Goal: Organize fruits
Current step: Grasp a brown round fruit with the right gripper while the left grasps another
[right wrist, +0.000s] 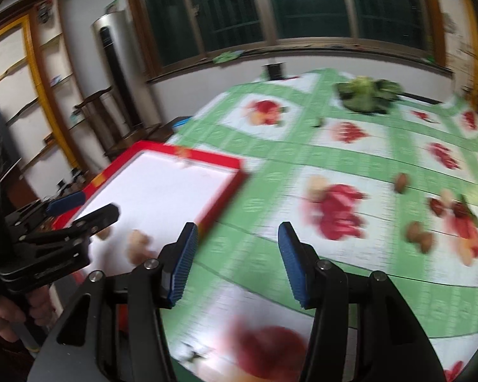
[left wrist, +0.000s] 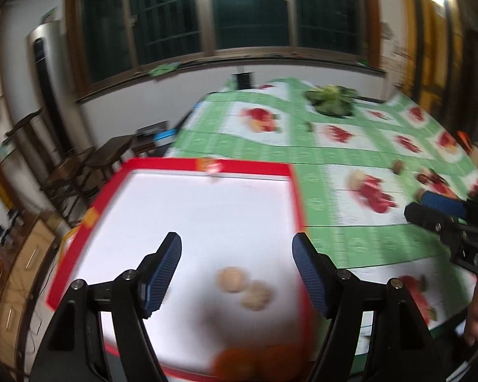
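Both tongs empty over the fruit counter

Left tongs (left wrist: 237,273) gape wide above 2 walnuts (left wrist: 243,288) lying in the red-rimmed tray (left wrist: 188,164); right tongs (right wrist: 235,264) stand partly apart over the green cloth, more walnuts (right wrist: 419,237) loose nearby.

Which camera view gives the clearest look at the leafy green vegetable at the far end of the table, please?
The right wrist view shows the leafy green vegetable best: it appears larger there, with pale centre and dark outer leaves distinguishable. The left wrist view also shows it, unobstructed but smaller, on the green tablecloth.
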Demonstrator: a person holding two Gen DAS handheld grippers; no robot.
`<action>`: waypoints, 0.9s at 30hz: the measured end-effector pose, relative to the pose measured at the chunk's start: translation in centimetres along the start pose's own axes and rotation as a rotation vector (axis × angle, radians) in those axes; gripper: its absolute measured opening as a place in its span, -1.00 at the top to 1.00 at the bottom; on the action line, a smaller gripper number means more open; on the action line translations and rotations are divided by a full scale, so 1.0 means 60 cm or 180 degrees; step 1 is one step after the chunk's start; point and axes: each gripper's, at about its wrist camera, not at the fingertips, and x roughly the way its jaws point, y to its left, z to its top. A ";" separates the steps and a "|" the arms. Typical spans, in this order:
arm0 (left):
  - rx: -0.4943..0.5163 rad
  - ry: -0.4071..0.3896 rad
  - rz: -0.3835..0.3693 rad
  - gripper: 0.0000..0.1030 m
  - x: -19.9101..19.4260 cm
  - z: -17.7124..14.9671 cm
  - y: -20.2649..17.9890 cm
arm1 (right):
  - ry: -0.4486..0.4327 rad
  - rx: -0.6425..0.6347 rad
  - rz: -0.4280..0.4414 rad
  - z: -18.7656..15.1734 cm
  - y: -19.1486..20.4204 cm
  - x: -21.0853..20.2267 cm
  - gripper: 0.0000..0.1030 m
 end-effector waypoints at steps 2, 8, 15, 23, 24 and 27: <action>0.0110 0.0013 -0.0134 -0.42 -0.001 0.003 -0.028 | -0.0022 0.0046 -0.0138 -0.003 -0.033 -0.016 -0.05; 0.0400 0.0184 -0.0602 -0.42 0.018 0.019 -0.126 | 0.0028 0.0397 -0.0550 -0.024 -0.179 -0.066 -0.05; 0.0547 0.0331 -0.0746 -0.42 0.040 0.034 -0.189 | 0.0452 0.0629 -0.0600 -0.022 -0.279 -0.027 -0.05; 0.0533 0.0391 -0.0701 -0.42 0.060 0.053 -0.190 | 0.0680 0.0236 -0.0869 -0.004 -0.241 0.048 0.48; 0.0514 0.0394 -0.0697 -0.42 0.062 0.054 -0.189 | 0.0672 0.0183 -0.0916 -0.004 -0.238 0.050 0.55; 0.0469 0.0444 -0.0745 -0.42 0.073 0.060 -0.189 | 0.0637 0.0233 -0.0865 -0.006 -0.247 0.046 0.55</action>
